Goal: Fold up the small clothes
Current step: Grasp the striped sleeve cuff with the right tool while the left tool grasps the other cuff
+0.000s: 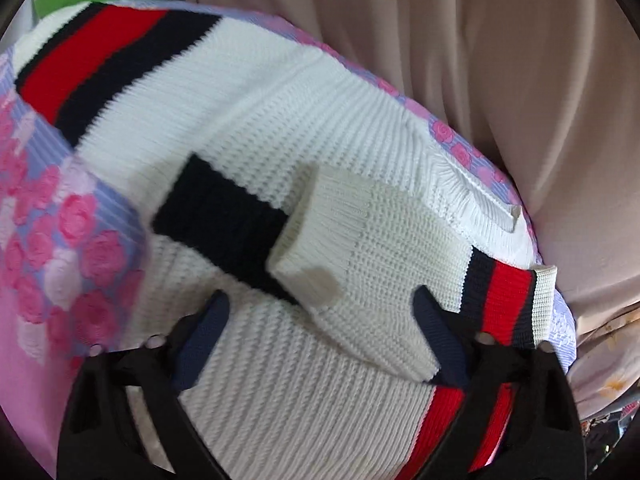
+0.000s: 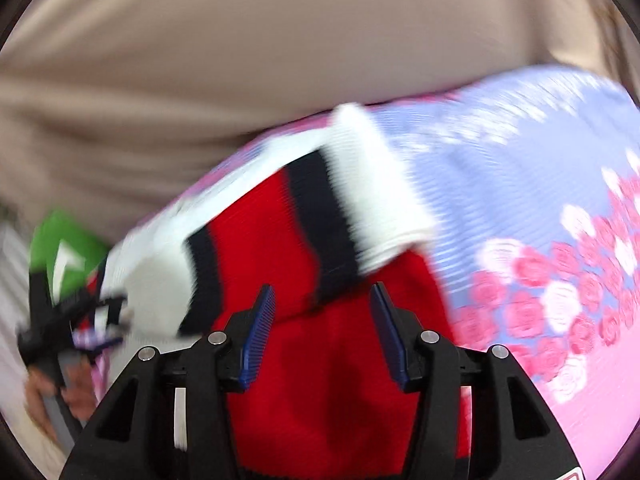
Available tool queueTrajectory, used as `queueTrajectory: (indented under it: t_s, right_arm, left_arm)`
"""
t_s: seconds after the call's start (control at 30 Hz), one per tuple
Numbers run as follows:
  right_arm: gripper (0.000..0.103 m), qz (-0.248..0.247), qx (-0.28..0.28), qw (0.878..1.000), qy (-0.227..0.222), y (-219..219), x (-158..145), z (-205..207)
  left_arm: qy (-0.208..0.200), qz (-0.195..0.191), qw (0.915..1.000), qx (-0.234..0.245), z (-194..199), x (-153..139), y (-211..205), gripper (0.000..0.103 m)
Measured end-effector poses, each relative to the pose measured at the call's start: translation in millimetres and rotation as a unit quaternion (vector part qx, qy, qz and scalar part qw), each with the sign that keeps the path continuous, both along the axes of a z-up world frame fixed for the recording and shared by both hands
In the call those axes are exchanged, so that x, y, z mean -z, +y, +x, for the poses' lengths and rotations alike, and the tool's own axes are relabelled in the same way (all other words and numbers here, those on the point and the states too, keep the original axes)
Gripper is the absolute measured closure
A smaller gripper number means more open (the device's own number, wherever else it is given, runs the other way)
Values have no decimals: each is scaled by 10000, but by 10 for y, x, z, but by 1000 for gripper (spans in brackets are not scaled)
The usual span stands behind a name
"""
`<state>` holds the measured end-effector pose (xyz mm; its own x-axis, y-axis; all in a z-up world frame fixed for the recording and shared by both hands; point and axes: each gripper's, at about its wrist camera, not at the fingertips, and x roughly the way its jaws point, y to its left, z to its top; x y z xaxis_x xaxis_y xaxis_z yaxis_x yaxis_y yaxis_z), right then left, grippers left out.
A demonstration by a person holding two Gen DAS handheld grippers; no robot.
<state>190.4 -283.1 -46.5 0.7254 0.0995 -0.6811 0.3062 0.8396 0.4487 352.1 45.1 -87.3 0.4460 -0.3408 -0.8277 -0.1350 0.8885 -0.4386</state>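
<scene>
White knit sweater (image 1: 248, 128) (sleeves folded in) between both tools' (image 1: 320, 312) (image 2: 322, 304) spread, empty jaws.

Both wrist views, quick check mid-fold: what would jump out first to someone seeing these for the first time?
The white ribbed knit sweater with red and navy stripes fills the left wrist view, both sleeve cuffs folded across its middle, lying on a lilac bedsheet printed with pink roses. The left hand-held gripper hangs open over it. In the blurred right wrist view, the open right hand-held gripper sits over the sweater's red stripe, with a beige curtain behind.
</scene>
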Motion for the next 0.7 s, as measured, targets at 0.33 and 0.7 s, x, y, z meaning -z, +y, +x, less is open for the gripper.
queueTrajectory:
  t_s: [0.33, 0.7]
  right_arm:
    - [94, 1356, 376, 9900, 27, -347, 399, 479]
    - [97, 622, 253, 9977, 51, -262, 533, 503]
  left_arm:
    - [-811, -86, 9955, 492, 312, -467, -244, 96]
    - [-857, 961, 9900, 579, 522, -120, -407, 97]
